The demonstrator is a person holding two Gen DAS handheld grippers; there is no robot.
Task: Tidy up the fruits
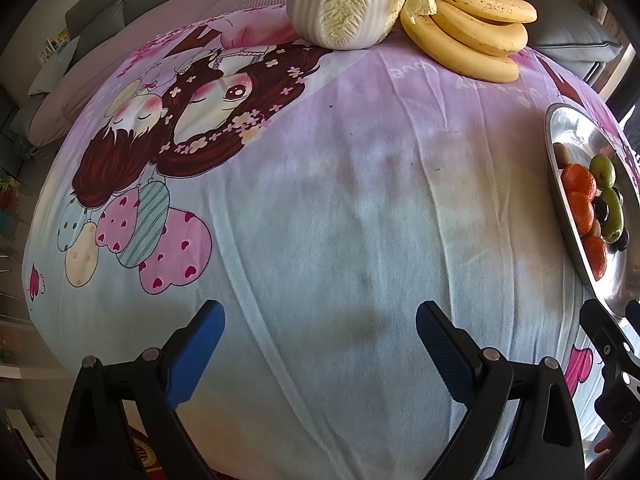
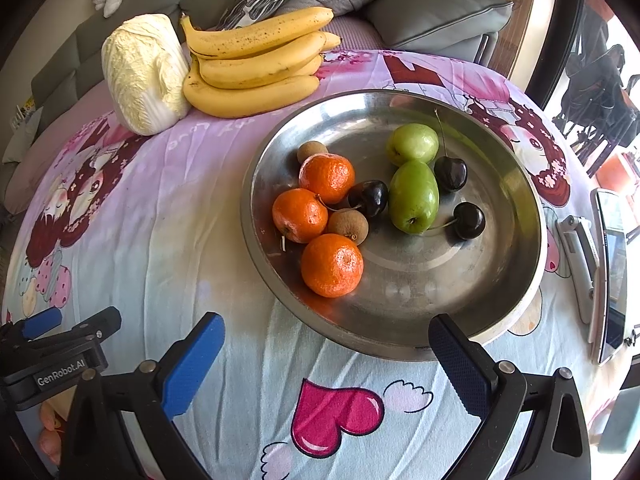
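A round metal tray (image 2: 500, 152) sits on the cartoon-print tablecloth (image 2: 160, 220). It holds three tangerines (image 2: 332, 265), two green fruits (image 2: 413, 196), three dark cherries (image 2: 469, 221) and small brown longans (image 2: 347, 225). The tray's edge shows at the right of the left wrist view (image 1: 560, 128). A bunch of bananas (image 2: 256, 60) lies behind the tray, also in the left wrist view (image 1: 472, 28). My right gripper (image 2: 326, 364) is open and empty just in front of the tray. My left gripper (image 1: 320, 344) is open and empty over bare cloth left of the tray.
A napa cabbage (image 2: 144, 74) lies left of the bananas, touching them. A phone on a stand (image 2: 610, 276) is at the table's right edge. A grey sofa with cushions (image 2: 432, 12) stands behind the table.
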